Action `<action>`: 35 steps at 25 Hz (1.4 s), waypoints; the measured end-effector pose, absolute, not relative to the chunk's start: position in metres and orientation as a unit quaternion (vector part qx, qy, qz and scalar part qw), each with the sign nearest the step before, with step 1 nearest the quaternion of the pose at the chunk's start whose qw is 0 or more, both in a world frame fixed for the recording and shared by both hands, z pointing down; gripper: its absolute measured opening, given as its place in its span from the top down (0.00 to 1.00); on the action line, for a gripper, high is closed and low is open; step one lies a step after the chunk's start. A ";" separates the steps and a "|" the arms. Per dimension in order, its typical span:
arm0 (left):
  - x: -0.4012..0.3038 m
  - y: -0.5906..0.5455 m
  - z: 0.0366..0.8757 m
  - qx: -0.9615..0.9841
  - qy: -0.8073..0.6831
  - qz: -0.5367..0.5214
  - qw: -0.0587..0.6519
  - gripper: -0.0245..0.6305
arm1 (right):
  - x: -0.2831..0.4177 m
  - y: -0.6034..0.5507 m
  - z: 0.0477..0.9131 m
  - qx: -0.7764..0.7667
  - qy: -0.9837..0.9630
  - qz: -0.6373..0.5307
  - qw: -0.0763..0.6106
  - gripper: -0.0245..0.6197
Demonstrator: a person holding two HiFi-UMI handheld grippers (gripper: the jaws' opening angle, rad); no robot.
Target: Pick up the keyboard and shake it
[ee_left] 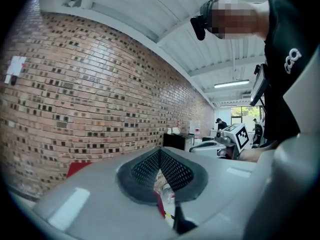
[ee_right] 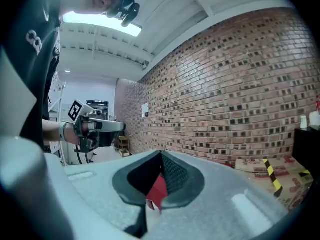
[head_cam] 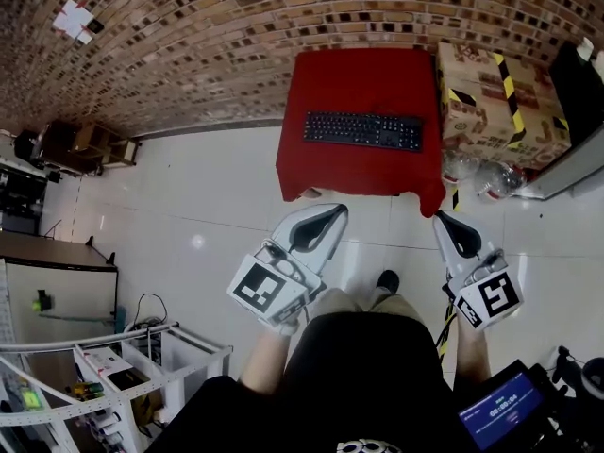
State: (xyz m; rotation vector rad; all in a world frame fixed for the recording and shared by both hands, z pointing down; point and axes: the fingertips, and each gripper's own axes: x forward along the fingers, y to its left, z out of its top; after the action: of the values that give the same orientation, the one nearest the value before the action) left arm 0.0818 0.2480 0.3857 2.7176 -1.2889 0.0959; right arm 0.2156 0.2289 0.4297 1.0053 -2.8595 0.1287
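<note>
A black keyboard [head_cam: 363,129] lies across the top of a small table under a red cloth [head_cam: 330,168], in the upper middle of the head view. Both grippers hang in the air short of that table, over the white floor. My left gripper [head_cam: 334,215] is shut with nothing in it, its tips pointing at the table's near left corner. My right gripper [head_cam: 444,221] is also shut and empty, near the cloth's near right corner. Between the closed jaws in the right gripper view a sliver of the red cloth [ee_right: 158,190] shows.
A brick wall [head_cam: 236,36] stands behind the table. Cardboard boxes with yellow-black tape [head_cam: 495,92] and clear plastic bottles [head_cam: 477,173] sit right of it. A white wire rack [head_cam: 113,376] is at lower left, a dark desk [head_cam: 38,253] at left.
</note>
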 end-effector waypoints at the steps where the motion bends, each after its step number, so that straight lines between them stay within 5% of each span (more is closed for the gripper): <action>1: 0.081 0.245 0.386 0.899 -0.431 0.033 0.068 0.94 | 0.215 0.225 0.430 0.328 -0.942 0.042 0.053 0.98; 18: 0.080 0.203 0.390 0.883 -0.462 0.024 0.077 0.94 | 0.217 0.179 0.446 0.302 -0.949 0.058 0.073 0.98; 35: -0.001 0.098 0.409 0.885 -0.456 -0.004 0.096 0.94 | 0.149 0.101 0.453 0.319 -0.940 0.062 0.104 0.98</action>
State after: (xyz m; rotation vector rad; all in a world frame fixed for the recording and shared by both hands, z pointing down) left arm -0.0010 0.0981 0.4093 2.6217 -1.3516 -0.0127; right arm 0.1487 0.1015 0.4527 0.9397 -2.7730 0.1822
